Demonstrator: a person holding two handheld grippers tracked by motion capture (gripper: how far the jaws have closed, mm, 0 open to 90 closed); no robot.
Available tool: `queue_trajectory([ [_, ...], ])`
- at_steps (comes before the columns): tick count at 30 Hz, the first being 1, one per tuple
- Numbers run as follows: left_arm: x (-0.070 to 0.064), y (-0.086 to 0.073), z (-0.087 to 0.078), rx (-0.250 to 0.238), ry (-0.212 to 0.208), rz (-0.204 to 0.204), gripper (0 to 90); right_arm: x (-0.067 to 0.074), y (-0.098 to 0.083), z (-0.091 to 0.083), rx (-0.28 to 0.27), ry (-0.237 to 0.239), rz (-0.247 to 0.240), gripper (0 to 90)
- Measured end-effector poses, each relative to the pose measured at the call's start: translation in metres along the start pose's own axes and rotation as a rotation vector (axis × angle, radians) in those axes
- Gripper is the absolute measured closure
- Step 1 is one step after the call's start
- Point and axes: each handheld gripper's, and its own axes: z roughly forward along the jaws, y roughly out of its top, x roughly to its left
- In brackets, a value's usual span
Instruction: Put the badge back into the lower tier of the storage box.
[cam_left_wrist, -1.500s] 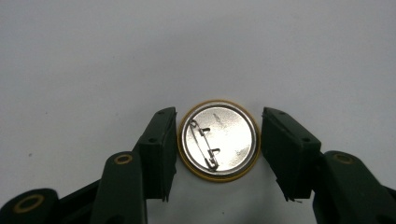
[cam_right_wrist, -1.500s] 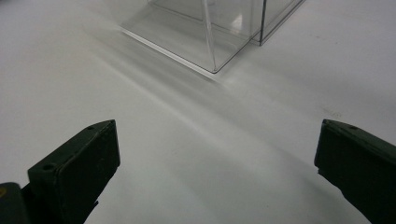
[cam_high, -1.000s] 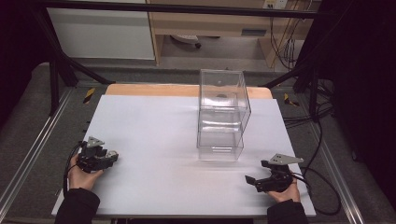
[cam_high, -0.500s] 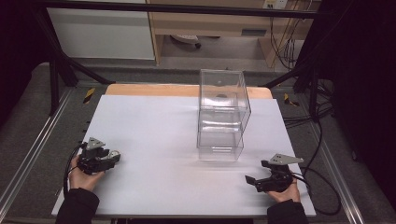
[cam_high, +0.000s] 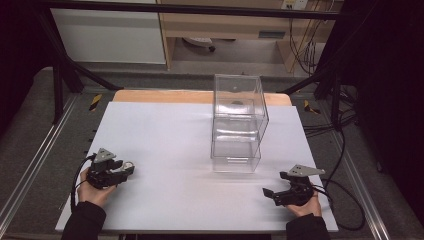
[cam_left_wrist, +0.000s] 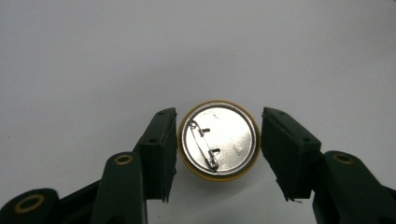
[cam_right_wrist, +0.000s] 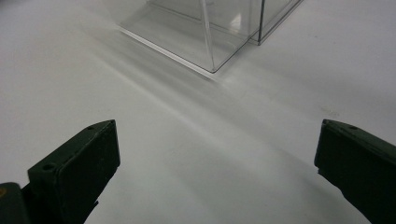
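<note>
Pin badge (cam_left_wrist: 218, 140) lying face down on the white table (cam_high: 170, 130), shiny metal back up, safety pin showing, yellow rim peeking out around the edge. Sitting right between the jaws of the left gripper (cam_left_wrist: 218, 144): one jaw looks to be touching or just about touching the rim, the other a small gap away. So open around it, not clamped yet. Pin bar running diagonally across the back, roughly crosswise to the squeeze line, though with a round badge that hardly matters.

From the high view, left gripper (cam_high: 119, 170) low at the near left corner of the table, with a pale round speck at its tip that's probably the badge. Right gripper (cam_high: 272, 192) parked at the near right, jaws spread wide, nothing between them. Clear plastic box (cam_high: 238, 122) standing mid-table toward the far side, closer to the right hand.

Best guess: a simple close-and-lift for the left, no reach needed, badge already centred. Thin and flat though, could slip out easily.
</note>
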Motion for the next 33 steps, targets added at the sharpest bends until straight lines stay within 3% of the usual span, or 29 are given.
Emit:
queue_trajectory([
  [33, -0.054, 0.015, -0.009, -0.094, -0.099, 0.059, 46.2, 0.000, 0.000, -0.001, -0.001, -0.003, -0.001, 0.7],
])
